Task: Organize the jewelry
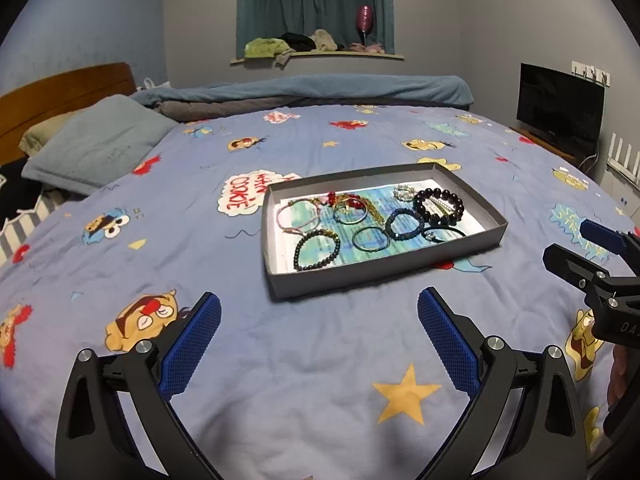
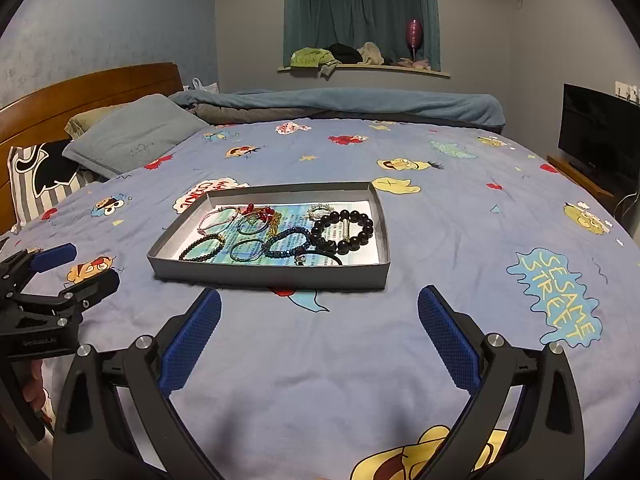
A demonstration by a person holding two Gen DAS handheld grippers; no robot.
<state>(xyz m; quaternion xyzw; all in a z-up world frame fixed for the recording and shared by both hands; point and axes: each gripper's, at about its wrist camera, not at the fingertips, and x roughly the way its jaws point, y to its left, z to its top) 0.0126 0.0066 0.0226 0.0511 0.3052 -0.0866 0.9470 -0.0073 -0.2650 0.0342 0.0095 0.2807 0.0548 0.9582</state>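
Left gripper point(image 1: 319, 344) has its blue pads spread wide, gripping nothing, hovering over the bedspread point(image 1: 280, 380) with the grey tray point(image 1: 376, 276) at 12 o'clock. Tray holds the bracelets: dark-bead bracelet point(image 1: 317, 249) at 7 o'clock, big black-bead bracelet point(image 1: 439, 205) at 2 o'clock. Right gripper point(image 2: 319, 340) is equally wide, nothing between the pads, tray point(image 2: 272, 278) near 11 o'clock.

A bed point(image 2: 360, 352) with a blue cartoon-print cover fills the room. A wooden headboard point(image 2: 88, 92) and pillows point(image 2: 136, 136) stand far left. On the far grey wall, teal curtains point(image 2: 356, 12) hang above a cluttered sill point(image 2: 360, 65). A dark screen point(image 2: 600, 140), probably a television, sits right.
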